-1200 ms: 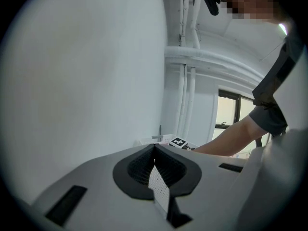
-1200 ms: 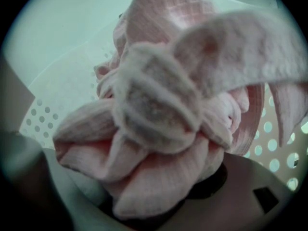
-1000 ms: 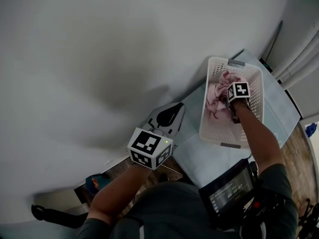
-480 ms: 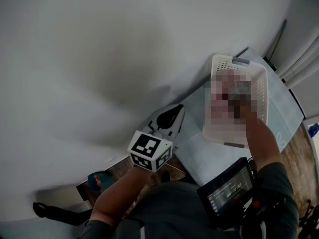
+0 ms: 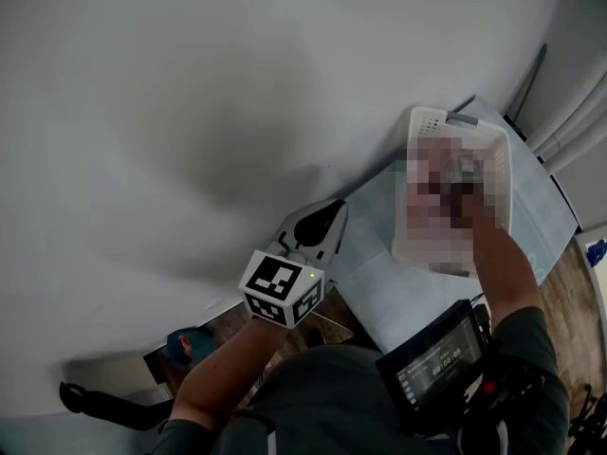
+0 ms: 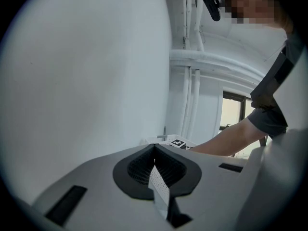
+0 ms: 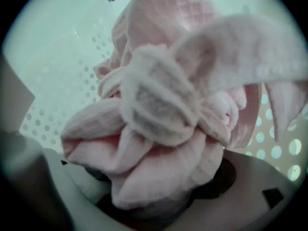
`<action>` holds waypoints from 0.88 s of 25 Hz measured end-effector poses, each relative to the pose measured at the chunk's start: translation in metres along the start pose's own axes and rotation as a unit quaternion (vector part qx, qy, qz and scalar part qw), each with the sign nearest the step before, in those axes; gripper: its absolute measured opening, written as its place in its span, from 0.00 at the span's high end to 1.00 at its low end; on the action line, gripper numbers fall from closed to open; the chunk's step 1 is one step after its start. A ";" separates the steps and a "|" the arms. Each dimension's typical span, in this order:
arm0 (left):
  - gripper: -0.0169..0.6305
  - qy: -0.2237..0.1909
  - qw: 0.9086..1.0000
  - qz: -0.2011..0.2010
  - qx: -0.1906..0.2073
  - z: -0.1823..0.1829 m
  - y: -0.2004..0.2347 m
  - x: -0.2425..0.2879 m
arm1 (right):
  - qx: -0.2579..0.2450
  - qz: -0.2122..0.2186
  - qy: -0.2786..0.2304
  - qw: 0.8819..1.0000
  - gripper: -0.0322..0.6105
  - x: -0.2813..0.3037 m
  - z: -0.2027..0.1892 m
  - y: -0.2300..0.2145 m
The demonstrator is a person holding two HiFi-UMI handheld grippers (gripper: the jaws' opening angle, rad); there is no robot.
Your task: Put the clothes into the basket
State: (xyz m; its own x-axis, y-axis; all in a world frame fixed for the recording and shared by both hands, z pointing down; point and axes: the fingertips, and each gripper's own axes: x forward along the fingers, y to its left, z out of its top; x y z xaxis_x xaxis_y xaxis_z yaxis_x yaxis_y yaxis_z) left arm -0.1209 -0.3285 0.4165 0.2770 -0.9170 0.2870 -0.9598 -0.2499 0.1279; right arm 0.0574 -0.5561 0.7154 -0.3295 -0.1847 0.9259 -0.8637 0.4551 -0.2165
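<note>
A white perforated basket [image 5: 432, 115] stands on a pale table [image 5: 379, 287] at the right. In the head view its inside is covered by a mosaic patch, and my right forearm reaches into it. In the right gripper view a bunched pink cloth [image 7: 159, 109] fills the basket [image 7: 57, 81] and lies between the jaws of my right gripper [image 7: 154, 186]. Those jaws are opening, spread wide on either side of the cloth. My left gripper [image 5: 325, 219] hangs off the table's left edge, near my body, shut and empty [image 6: 155, 150].
A big white wall fills the left and top of the head view. A device with a small screen [image 5: 436, 358] hangs at my chest. White pipes [image 5: 569, 121] run past the table's far right. A blue object [image 5: 185, 344] lies on the wooden floor below.
My right hand has stayed in the basket with the pink cloth while the view drifted a little. The left gripper has barely moved.
</note>
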 end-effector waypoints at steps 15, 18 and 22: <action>0.96 -0.043 0.998 -0.044 0.026 0.022 -0.026 -0.022 | -0.031 -0.011 -0.095 0.995 0.29 -0.100 0.011 0.026; 0.96 -0.052 0.997 -0.057 0.017 0.026 -0.035 -0.029 | -0.047 -0.019 -0.131 0.990 0.29 -0.128 0.016 0.038; 0.96 -0.069 0.995 -0.066 0.022 0.038 -0.039 -0.037 | -0.021 -0.021 -0.212 0.977 0.29 -0.182 0.027 0.048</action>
State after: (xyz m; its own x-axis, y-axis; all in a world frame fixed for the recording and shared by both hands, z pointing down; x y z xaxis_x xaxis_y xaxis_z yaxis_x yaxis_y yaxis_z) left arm -0.0952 -0.2968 0.3648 0.3956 -0.9080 0.1378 -0.9170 -0.3821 0.1143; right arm 0.0658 -0.5248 0.5282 -0.4304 -0.5444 0.7200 -0.8664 0.4729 -0.1603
